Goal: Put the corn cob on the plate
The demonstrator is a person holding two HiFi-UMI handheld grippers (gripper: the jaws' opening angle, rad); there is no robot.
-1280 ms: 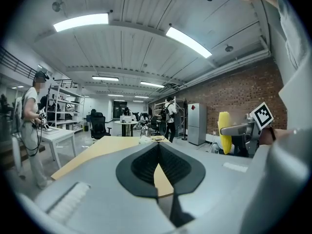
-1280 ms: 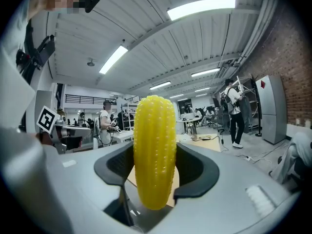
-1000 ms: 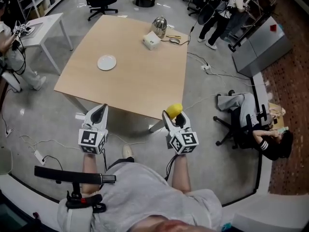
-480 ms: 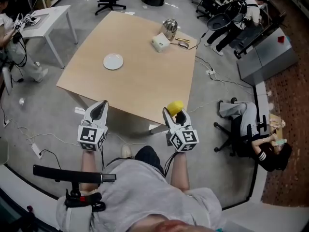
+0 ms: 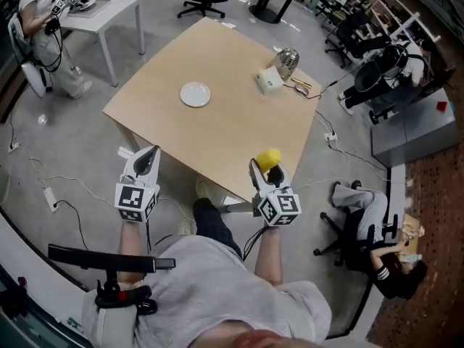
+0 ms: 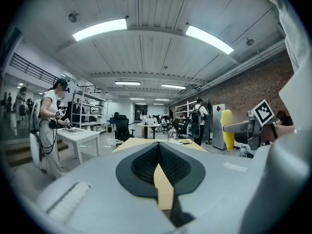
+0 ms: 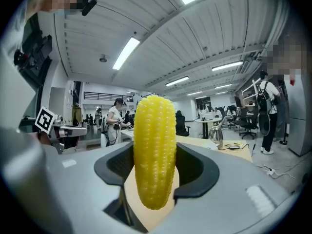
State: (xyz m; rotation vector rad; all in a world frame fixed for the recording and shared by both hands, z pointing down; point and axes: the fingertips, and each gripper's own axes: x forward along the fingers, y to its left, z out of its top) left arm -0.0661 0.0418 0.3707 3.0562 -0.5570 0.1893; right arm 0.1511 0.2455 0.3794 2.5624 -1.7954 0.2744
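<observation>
My right gripper [image 5: 265, 171] is shut on a yellow corn cob [image 5: 269, 159], which stands upright between the jaws in the right gripper view, corn cob [image 7: 154, 150]. It hovers at the near edge of the wooden table [image 5: 239, 114]. The small white plate [image 5: 195, 94] lies far off on the table's left part. My left gripper [image 5: 147, 161] is shut and holds nothing, just short of the table's near left edge. From the left gripper view the corn cob [image 6: 227, 129] shows at the right.
A white box [image 5: 269, 81], a shiny metal kettle [image 5: 288, 61] and cables lie at the table's far right corner. A white side table [image 5: 101, 6] with a person beside it stands far left. Office chairs and seated people ring the room.
The view has shifted, so the table and plate appear further right and a bit nearer. Both grippers keep their pose, the right one still holding the corn cob.
</observation>
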